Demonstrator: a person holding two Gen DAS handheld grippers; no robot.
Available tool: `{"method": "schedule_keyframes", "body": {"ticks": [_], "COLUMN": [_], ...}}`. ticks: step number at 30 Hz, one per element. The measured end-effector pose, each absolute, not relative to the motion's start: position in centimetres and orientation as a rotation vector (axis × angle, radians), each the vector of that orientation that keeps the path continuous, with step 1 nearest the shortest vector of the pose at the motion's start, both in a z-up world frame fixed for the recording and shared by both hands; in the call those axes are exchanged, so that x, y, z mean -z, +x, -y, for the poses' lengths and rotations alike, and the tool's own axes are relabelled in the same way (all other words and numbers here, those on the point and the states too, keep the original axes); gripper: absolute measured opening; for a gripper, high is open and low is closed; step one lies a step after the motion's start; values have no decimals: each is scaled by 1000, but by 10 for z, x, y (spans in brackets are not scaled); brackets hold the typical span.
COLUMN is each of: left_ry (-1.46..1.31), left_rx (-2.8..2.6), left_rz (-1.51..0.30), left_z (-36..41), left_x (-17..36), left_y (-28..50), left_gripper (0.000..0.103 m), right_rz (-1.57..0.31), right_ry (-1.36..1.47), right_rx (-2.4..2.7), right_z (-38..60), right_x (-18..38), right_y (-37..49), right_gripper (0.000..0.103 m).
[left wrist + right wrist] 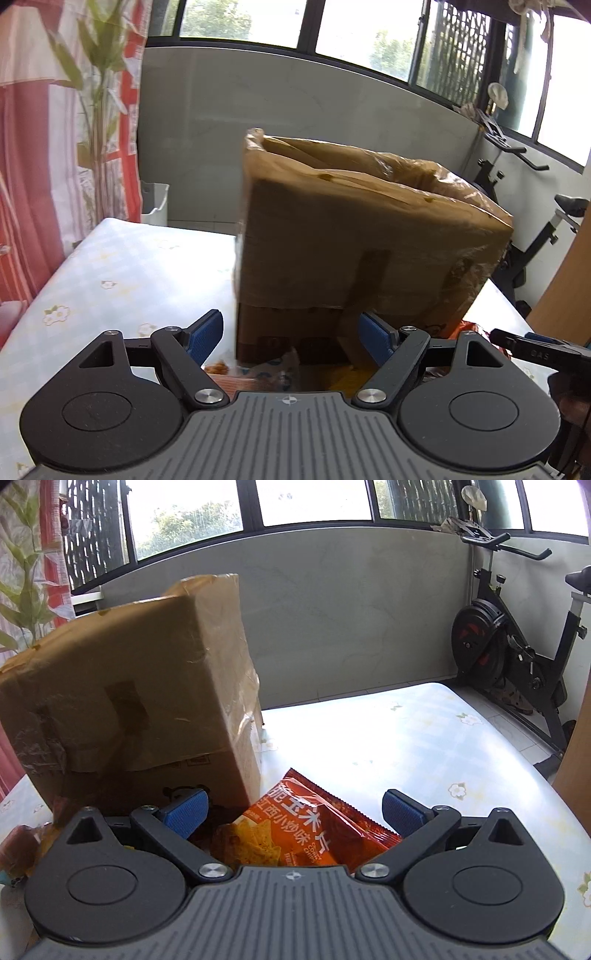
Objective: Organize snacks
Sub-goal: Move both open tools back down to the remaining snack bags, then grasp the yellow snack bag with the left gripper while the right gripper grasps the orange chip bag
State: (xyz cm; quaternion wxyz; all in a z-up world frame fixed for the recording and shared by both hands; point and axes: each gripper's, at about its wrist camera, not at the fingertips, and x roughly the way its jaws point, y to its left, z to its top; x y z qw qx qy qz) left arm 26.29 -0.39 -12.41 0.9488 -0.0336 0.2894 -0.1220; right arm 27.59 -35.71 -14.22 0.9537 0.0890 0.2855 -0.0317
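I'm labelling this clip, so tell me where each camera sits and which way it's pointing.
Left wrist: rides the left claw, low over the table, facing the cardboard box and windows; its open blue fingers show, plus the right claw's tip at the right edge.
Right wrist: rides the right claw, facing the orange chip bag between its open fingers, box at left, exercise bike at right.
Shared: box, table, windows, bike.

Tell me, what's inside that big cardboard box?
Can't tell. The cardboard box shows only its taped outer walls and open top flaps; the walls hide its inside. An orange chip bag lies outside, before the right gripper.
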Motion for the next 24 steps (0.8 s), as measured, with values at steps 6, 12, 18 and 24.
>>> {"method": "schedule_keyframes", "body": {"ticks": [6,12,18,24], "left_ry": [-57,2,-5,-42], "left_rx": [370,368,400,413], "left_rz": [-680,-782,-826,-835], "left_z": [49,76,82,80], "left_x": [152,184,200,197], "left_y": [279,296,305,304], "left_gripper": [82,83,87,88], "right_rz": [-581,-594,-616,-613], "right_ry": [250,264,302,317], "right_rx": [79,70,73,77], "right_z": [363,364,371,372], "right_x": [145,149,156,154], "right_y": [275,263,260,275], "right_gripper": [103,103,103,103]}}
